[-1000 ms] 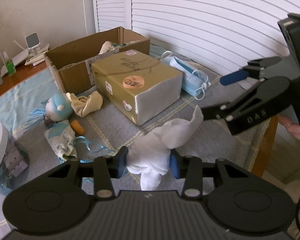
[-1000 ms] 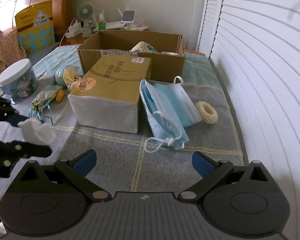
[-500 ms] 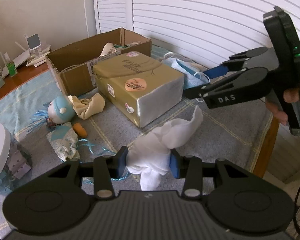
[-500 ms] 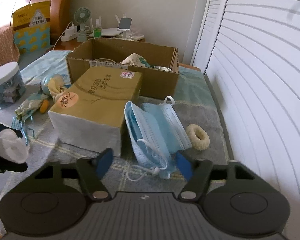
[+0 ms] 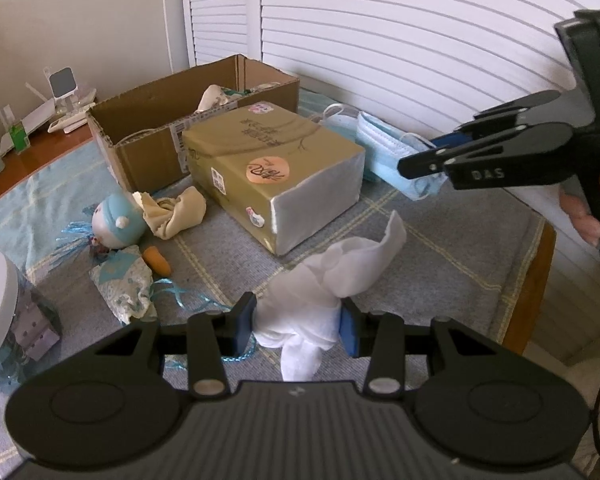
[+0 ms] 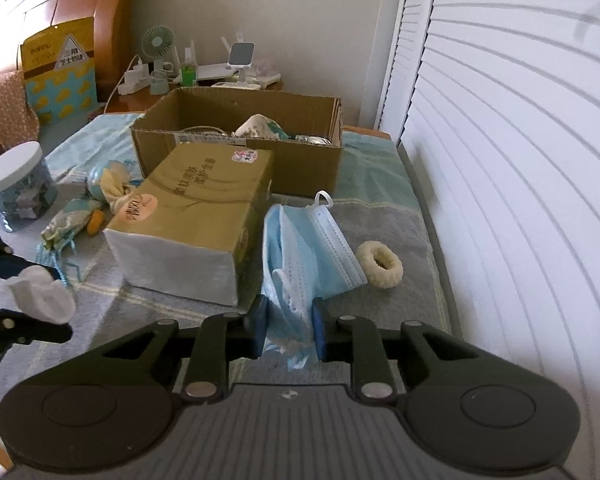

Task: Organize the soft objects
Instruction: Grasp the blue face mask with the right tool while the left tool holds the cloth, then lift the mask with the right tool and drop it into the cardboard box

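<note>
My left gripper (image 5: 296,326) is shut on a white cloth (image 5: 324,280) and holds it above the grey mat; the cloth also shows at the left of the right wrist view (image 6: 40,300). My right gripper (image 6: 288,328) is shut on the near end of a stack of blue face masks (image 6: 308,248), which lies on the mat beside the gold box (image 6: 196,208). In the left wrist view the right gripper (image 5: 424,164) pinches the masks (image 5: 380,148). An open cardboard box (image 6: 240,136) with soft items inside stands behind.
A cream scrunchie (image 6: 380,264) lies right of the masks. A beige cloth (image 5: 180,212), a blue doll (image 5: 116,224) and a patterned pouch (image 5: 124,288) lie left of the gold box. A white-lidded jar (image 6: 16,184) stands at the left. White shutters (image 6: 500,160) line the right.
My right gripper moved forward to the masks and closed from wide open onto their near end. My left gripper kept hold of the white cloth and stayed nearly still.
</note>
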Demonstrator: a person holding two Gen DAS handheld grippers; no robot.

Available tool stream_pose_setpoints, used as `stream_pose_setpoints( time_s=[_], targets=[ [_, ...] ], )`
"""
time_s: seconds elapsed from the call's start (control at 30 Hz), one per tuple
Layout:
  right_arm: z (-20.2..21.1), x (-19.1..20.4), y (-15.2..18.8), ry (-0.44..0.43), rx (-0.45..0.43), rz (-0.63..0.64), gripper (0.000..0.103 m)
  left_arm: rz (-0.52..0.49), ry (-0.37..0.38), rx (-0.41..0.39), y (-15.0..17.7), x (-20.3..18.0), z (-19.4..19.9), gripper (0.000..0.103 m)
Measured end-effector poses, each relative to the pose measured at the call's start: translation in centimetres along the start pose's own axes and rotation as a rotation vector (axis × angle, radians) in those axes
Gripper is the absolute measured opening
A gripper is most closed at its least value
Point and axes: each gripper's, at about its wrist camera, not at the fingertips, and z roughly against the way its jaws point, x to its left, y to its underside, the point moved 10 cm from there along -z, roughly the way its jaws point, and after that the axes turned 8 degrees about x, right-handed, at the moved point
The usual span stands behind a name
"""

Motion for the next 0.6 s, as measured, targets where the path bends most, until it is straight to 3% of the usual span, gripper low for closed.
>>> stream_pose_setpoints(
  time_s=[0.33, 0.5, 0.6],
  targets=[
    [1.6, 0.5, 0.5, -0.017, 0.018, 0.018, 0.027, 0.002, -0.011, -0.005, -0.3, 0.3, 1.1, 0.042],
    [0.3, 0.6, 1.6, -0.027, 0.058, 0.002, 0.043, 0.011, -0.007, -0.001, 0.1, 0.4, 1.1, 0.042],
    [-0.4, 0.7, 1.9, -0.027, 0.073, -0.004, 0.047, 0.013, -0.007, -0.003, 0.1, 0.4, 1.1, 0.042]
  ],
)
